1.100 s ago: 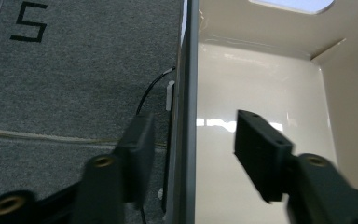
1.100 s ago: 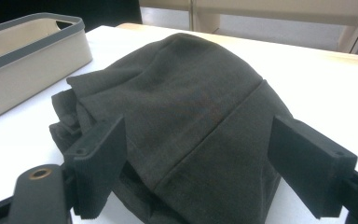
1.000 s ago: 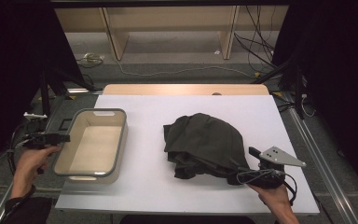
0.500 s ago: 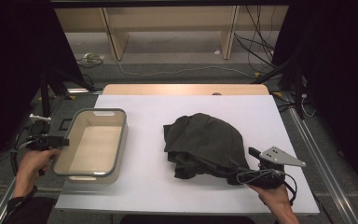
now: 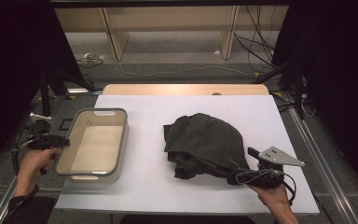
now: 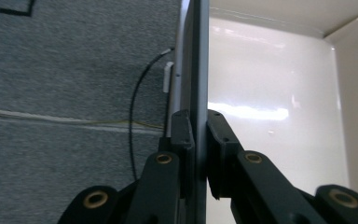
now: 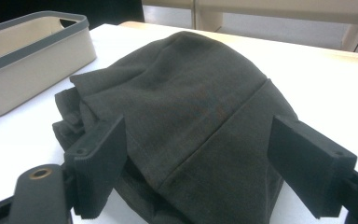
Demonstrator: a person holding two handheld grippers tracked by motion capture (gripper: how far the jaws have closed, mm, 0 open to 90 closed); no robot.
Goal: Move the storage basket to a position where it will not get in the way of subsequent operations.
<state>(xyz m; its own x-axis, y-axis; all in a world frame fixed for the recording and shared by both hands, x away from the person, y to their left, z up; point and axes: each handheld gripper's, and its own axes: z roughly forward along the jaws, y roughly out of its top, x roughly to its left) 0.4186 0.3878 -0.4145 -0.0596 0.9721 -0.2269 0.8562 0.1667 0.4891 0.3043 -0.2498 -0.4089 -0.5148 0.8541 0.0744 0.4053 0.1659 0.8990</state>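
Lying crumpled on table (image 5: 149, 196): dk grey garment (image 5: 204, 142).

Dark olive-grey cloth (image 5: 205, 142), plain, one seam line. Cream bin (image 5: 93, 144) with grey rim. White bench (image 5: 144, 186), pale wood far edge. Black fingers (image 7: 98, 163). Grey speckled floor (image 6: 74, 70).
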